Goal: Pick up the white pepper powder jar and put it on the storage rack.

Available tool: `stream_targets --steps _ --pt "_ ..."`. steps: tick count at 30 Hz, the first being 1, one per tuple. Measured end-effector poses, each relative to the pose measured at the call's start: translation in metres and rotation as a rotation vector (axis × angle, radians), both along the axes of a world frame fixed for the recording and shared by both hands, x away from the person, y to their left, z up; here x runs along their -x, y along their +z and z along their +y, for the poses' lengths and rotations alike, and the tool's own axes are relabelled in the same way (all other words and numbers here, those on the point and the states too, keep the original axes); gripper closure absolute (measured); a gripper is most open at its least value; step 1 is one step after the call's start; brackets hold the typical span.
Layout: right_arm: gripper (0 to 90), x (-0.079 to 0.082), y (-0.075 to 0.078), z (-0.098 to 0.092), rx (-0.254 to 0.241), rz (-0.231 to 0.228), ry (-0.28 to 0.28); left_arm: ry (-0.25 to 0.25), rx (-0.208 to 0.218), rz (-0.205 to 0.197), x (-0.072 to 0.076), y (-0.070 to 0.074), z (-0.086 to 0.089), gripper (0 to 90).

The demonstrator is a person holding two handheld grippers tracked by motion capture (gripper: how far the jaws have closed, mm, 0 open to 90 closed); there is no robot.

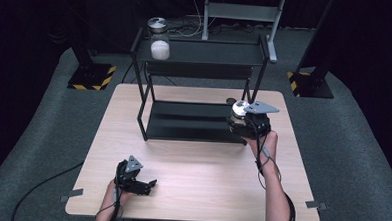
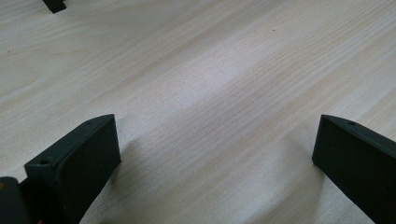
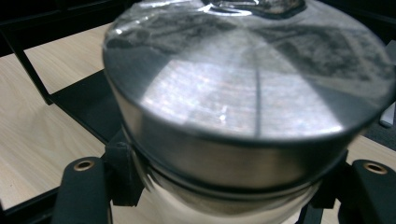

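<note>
The right gripper [image 1: 243, 123], right of centre in the high view, grips a lidded jar [image 3: 243, 116] beside the black rack [image 1: 196, 121]. The step appears to be carrying; next, likely placement on a shelf. The left gripper [image 1: 139, 184] rests with jaws open, lower left.

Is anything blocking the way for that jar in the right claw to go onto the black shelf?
Nothing visible blocks it. The right claw grips the metal-lidded jar by the rack's front right post. The lower shelf looks bare; another jar stands on the top shelf's far left.
</note>
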State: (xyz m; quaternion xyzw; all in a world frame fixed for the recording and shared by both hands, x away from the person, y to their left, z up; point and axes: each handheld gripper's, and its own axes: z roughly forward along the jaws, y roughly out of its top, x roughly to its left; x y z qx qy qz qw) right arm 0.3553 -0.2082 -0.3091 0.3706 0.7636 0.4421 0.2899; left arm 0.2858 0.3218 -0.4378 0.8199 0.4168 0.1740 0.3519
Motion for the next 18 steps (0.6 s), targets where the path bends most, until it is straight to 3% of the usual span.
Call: stream_targets --steps 18 --pt "30.8 -0.015 0.01 0.003 0.013 0.006 -0.002 0.0 0.0 0.0 0.0 0.0 0.0 0.2"
